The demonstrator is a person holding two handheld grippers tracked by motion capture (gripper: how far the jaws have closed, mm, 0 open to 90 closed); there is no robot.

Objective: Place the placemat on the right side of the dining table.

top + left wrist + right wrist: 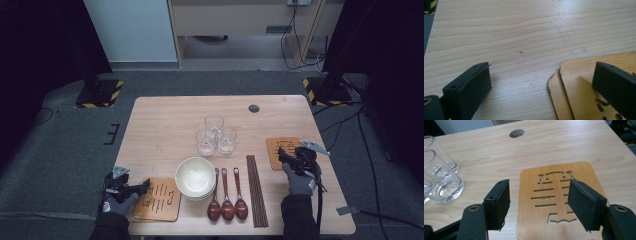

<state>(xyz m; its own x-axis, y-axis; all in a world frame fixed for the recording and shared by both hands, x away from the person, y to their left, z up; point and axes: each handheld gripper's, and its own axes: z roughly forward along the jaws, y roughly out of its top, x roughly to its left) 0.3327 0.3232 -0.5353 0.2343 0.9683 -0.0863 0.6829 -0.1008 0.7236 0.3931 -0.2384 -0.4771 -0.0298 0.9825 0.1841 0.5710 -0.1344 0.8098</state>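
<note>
Now lift right gripper (537, 202), jaws spread and empty, straight off 1 wooden coaster (559, 200) lying flat right of chopsticks (256, 190); left gripper (544, 85), jaws apart, straddles stacked coasters' (579, 85) edge.

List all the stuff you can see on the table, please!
table: 1, light wood, holds everything
glasses: 3, clear, clustered mid-table
bowls: a white stack, count unclear, in front of the glasses
spoons: 3, dark red-brown, right of the bowls
chopsticks: a dark brown bundle, right of the spoons
single mat: 1, orange wood with cut-outs, right side
stacked mats: at least 2, orange wood, near left
left gripper: black, open, over the stacked mats
right gripper: black, open, above the single mat
</note>
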